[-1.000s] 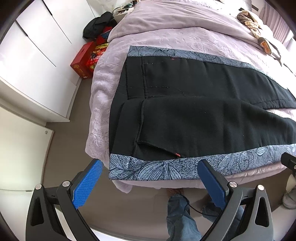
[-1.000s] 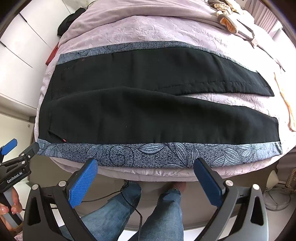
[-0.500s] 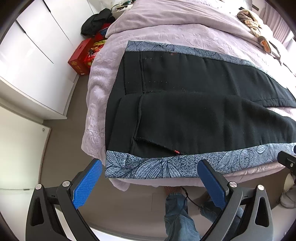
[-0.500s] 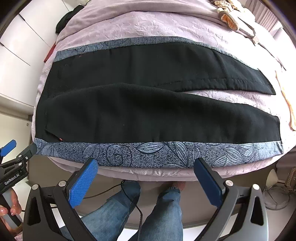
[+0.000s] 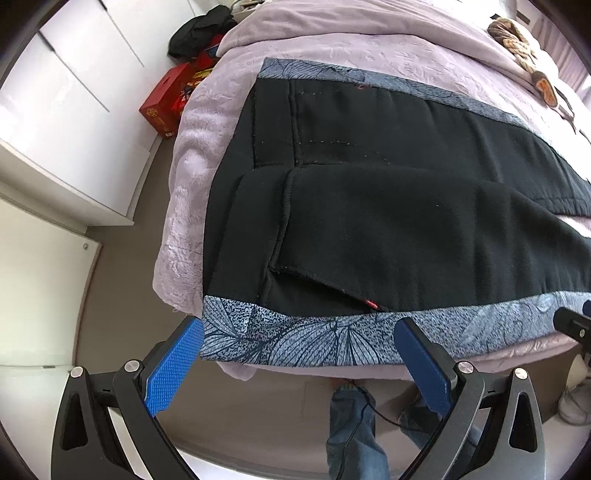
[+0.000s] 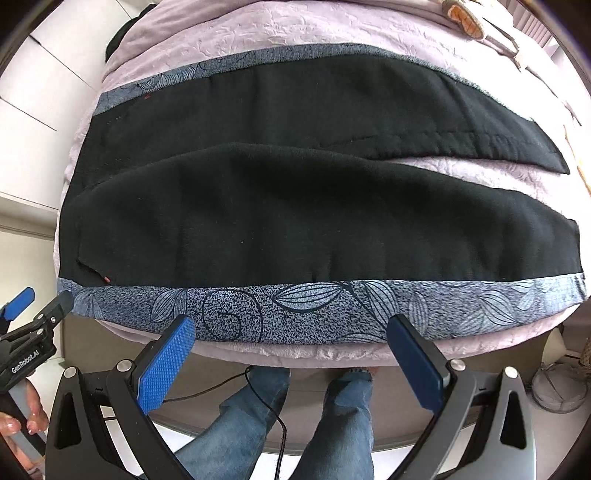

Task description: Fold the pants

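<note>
Black pants [image 5: 388, 221] with grey-blue leaf-patterned side stripes lie flat across the lilac bed, waist to the left, both legs running right [image 6: 314, 221]. The near patterned stripe [image 6: 295, 310] lies along the bed's front edge. My left gripper [image 5: 299, 347] is open and empty, just in front of the waist end of that stripe. My right gripper [image 6: 291, 343] is open and empty, just in front of the stripe along the near leg. The left gripper also shows in the right wrist view [image 6: 37, 310] at the far left.
The lilac quilted bed [image 5: 369, 48] carries small items near its far right side [image 5: 517, 40]. White wardrobes [image 5: 55, 110] stand to the left, with a red box [image 5: 162, 107] and dark bag [image 5: 199, 29] on the floor. The person's jeans-clad legs [image 6: 277, 417] stand below the bed edge.
Both grippers have moved closer to the bed's front edge and the near patterned stripe. Both stay open. The pants have not moved.
</note>
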